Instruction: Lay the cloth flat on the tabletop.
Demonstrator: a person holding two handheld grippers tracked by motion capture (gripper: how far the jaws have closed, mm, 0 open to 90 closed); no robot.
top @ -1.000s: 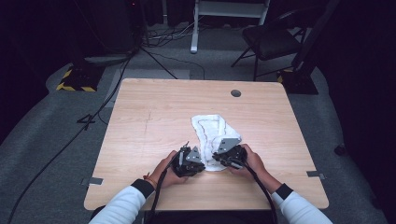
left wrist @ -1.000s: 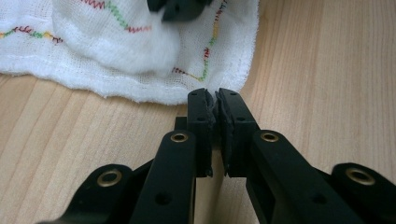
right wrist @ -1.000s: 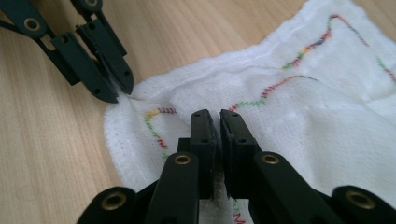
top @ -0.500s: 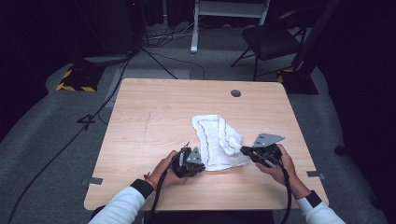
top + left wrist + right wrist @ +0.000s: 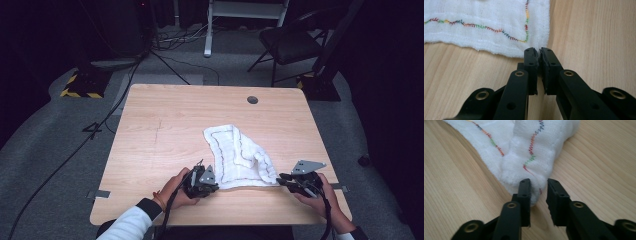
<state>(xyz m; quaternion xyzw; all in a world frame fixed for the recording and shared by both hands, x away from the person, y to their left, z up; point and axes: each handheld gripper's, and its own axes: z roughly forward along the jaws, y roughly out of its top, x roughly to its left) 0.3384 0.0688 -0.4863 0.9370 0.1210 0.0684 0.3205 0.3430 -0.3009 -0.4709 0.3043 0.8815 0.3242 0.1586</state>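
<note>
A white cloth [image 5: 235, 155] with coloured stitching lies spread near the table's front edge, partly folded over itself. My left gripper [image 5: 215, 182] rests at the cloth's near left corner. In the left gripper view the jaws [image 5: 539, 51] are shut, pinching the very edge of the cloth [image 5: 486, 25]. My right gripper [image 5: 281, 181] sits at the near right corner. There the jaws [image 5: 539, 182] stand slightly apart. The bunched corner of the cloth [image 5: 534, 152] lies between them against one jaw, with bare wood showing beside the other.
The wooden table [image 5: 165, 125] has a round cable hole [image 5: 252, 100] at the back right. A black chair [image 5: 290, 42] and cables stand on the floor beyond the table. The person's hands come in at the front edge.
My right gripper has moved to the right and drawn the cloth's near edge out flat along the front. The left gripper has stayed in place.
</note>
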